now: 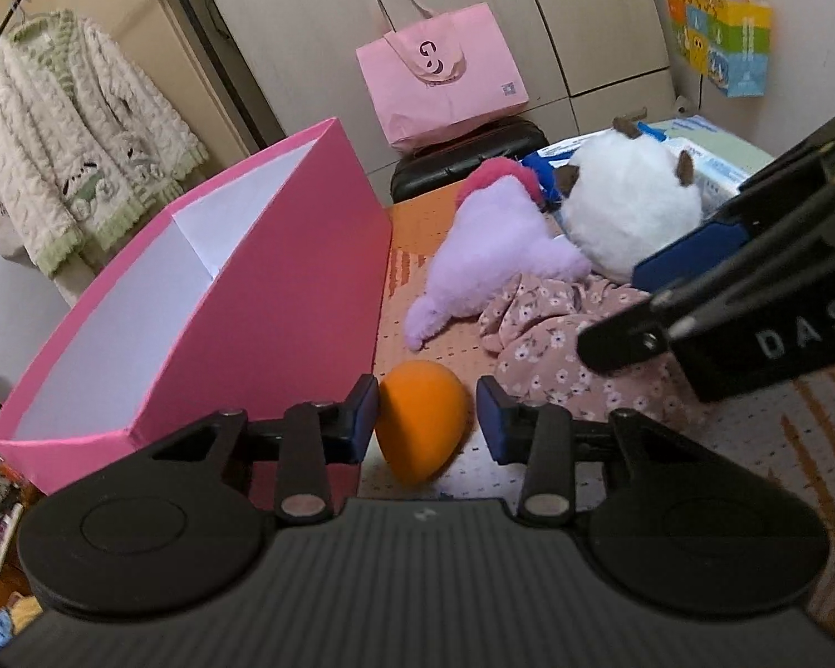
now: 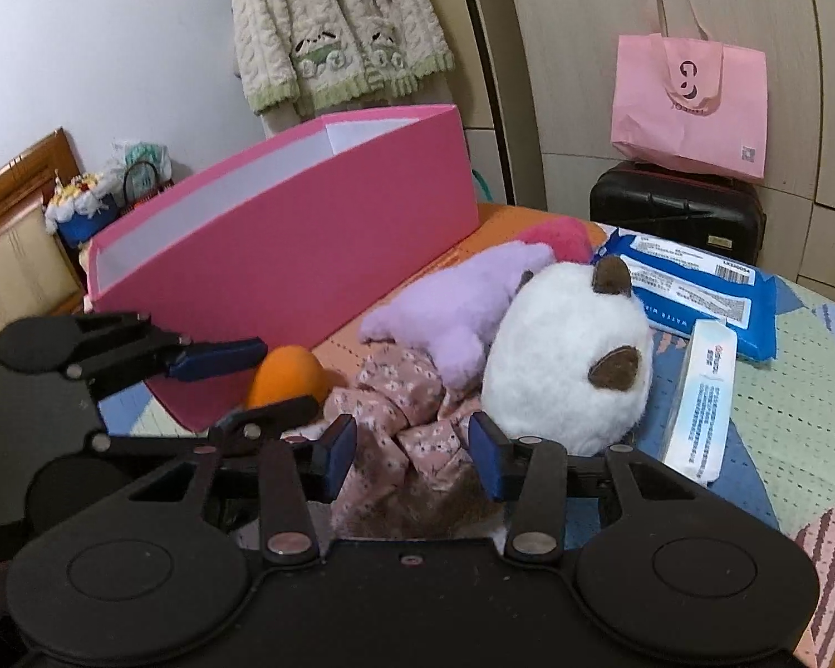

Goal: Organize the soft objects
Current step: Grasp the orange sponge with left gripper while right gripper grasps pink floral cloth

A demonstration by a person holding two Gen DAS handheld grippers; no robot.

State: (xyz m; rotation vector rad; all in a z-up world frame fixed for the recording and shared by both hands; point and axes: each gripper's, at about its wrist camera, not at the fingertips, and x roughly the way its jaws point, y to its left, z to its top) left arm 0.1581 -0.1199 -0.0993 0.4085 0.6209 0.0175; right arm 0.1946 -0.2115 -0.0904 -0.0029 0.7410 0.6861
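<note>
Landmark: pink box [image 1: 284, 278], open-topped, divider inside.

- Left gripper [image 1: 426, 420]: jaws straddle orange sponge [image 1: 422, 423], which lies on bedspread just beside box's near corner. Left pad at sponge, right pad apart; not clamped. Risk: rounded, squashy sponge squirts out or rolls against box wall on closure.
- Right gripper [image 2: 412, 445]: jaws apart around floral cloth [image 2: 412, 445], right of sponge, farther from box. Pads not pressing. Risk: shallow pinch takes single fold; cloth trails, drags purple plush [image 2: 462, 306] or white plush [image 2: 570, 356].
- Grippers near each other; collision possible on lift toward box.
</note>
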